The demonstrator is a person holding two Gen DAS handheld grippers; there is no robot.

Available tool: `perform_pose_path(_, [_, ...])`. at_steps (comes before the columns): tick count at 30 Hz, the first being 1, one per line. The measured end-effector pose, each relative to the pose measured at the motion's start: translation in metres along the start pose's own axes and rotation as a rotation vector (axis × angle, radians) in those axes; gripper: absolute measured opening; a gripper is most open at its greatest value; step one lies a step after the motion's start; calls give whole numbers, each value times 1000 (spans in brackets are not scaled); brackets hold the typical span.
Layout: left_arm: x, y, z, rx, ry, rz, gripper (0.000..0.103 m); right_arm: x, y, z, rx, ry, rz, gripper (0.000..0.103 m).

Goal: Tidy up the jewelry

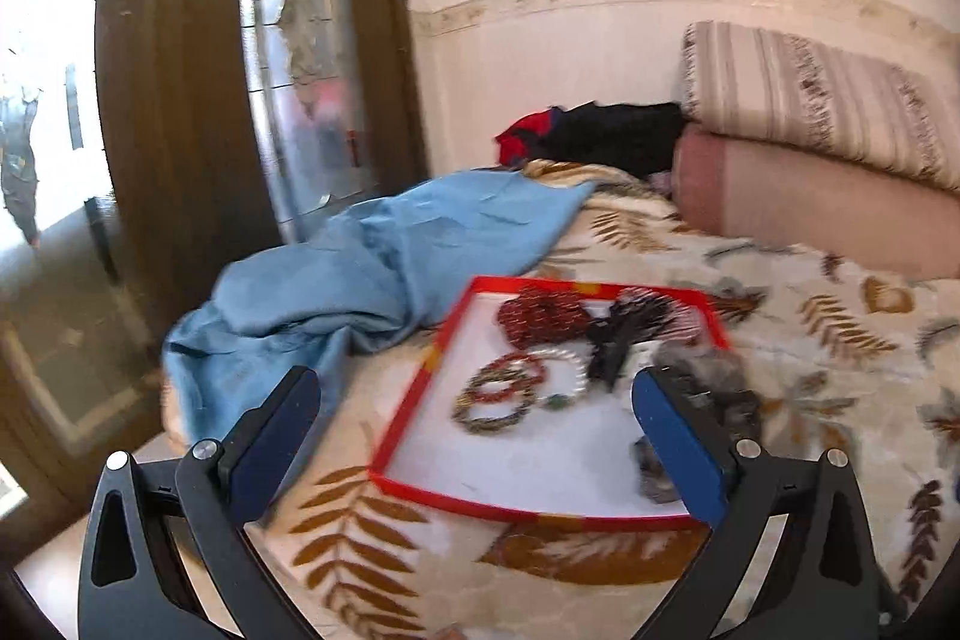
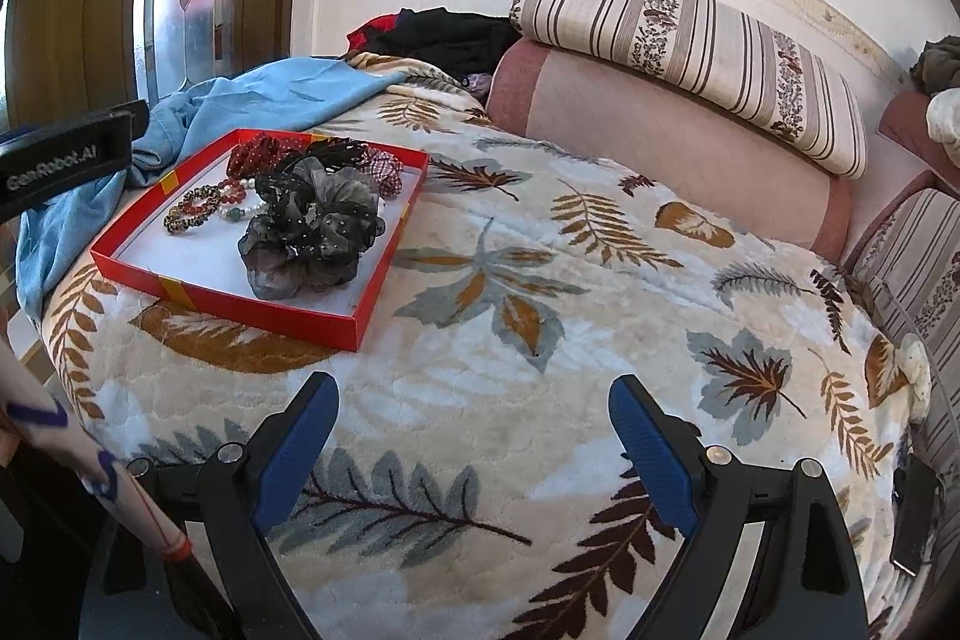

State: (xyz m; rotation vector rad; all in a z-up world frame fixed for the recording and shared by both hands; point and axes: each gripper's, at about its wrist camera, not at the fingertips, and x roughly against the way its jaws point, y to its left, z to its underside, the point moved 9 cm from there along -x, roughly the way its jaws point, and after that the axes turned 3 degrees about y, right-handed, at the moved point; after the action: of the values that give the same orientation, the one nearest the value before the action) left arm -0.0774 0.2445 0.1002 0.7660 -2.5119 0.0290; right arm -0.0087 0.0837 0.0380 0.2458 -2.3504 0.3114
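Observation:
A shallow red box [image 1: 414, 394] with a white floor lies on the leaf-patterned bedspread; it also shows in the right wrist view [image 2: 240, 313]. In it lie beaded bracelets [image 1: 501, 391] [image 2: 201, 208], a pearl bracelet [image 1: 567, 370], a dark red bead piece [image 1: 540, 319] [image 2: 258, 154], a black hair piece [image 1: 624, 328] and a grey fabric scrunchie [image 2: 312, 235] [image 1: 708, 394]. My left gripper [image 1: 474, 436] is open and empty, hovering over the box's near end. My right gripper [image 2: 474, 436] is open and empty over bare bedspread, right of the box.
A blue cloth [image 1: 384, 256] [image 2: 252, 91] lies bunched left of the box at the bed's edge. Pink and striped bolsters [image 2: 678, 100] and dark clothes [image 2: 450, 31] line the wall behind. A wooden door frame [image 1: 168, 100] stands at left.

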Motion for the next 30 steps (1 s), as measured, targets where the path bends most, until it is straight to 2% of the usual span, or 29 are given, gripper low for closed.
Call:
perform_pose_path(7, [-4,1,3,-33,19,-30,103,3,1,0,8,-8,2,94])
perform_pose_path(16, [-8,-6,8,-42,53,5,103,2,1,1,13,-3,5,94])
perform_pose_path(30, [-11,-5,11,-38,70,0,103,0,0,4,17,4,10,94])
